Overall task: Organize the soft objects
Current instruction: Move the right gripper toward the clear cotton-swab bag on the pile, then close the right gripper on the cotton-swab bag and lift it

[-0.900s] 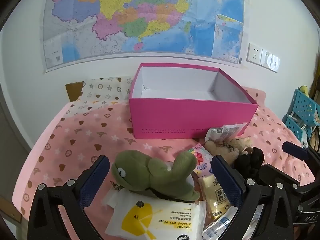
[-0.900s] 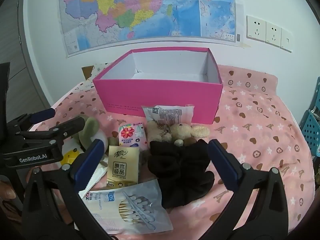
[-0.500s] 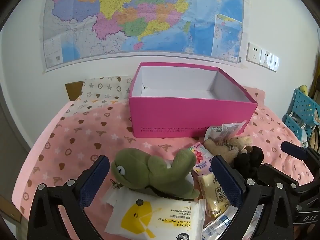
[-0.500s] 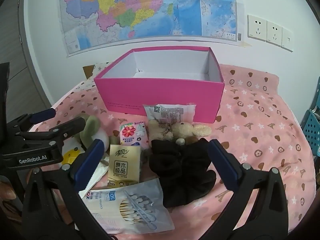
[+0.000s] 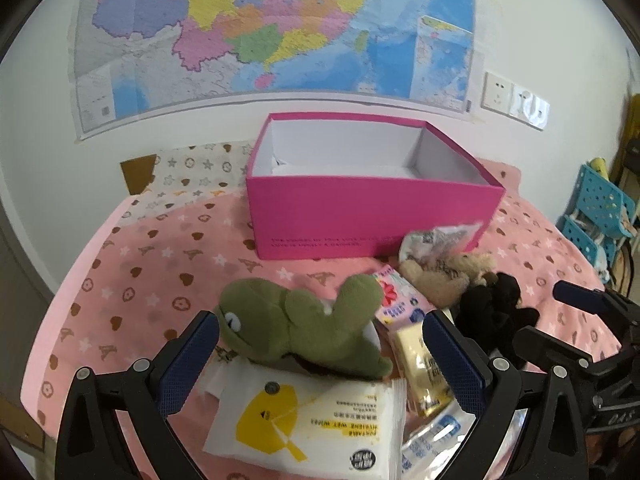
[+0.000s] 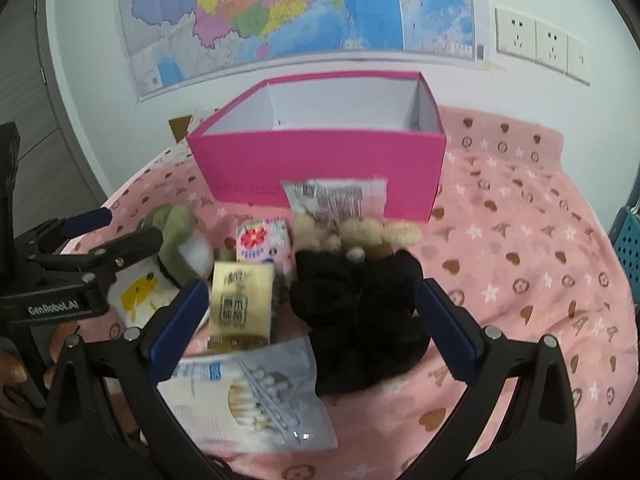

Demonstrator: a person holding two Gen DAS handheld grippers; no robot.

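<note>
Frog plush (image 5: 304, 326) betw. wide left gripper (image 5: 320, 364) pads (not touching).

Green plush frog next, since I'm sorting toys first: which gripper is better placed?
Left. The green plush frog lies between the open left gripper fingers; the right gripper frames the black fabric scrunchie.

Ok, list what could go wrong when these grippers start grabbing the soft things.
1. The green frog plush lies on the wet wipes pack; the open left gripper may pinch both.
2. The black plush touches the beige teddy; the open right gripper might drag both.
3. The cotton swab bag lies close by and could snag.
</note>
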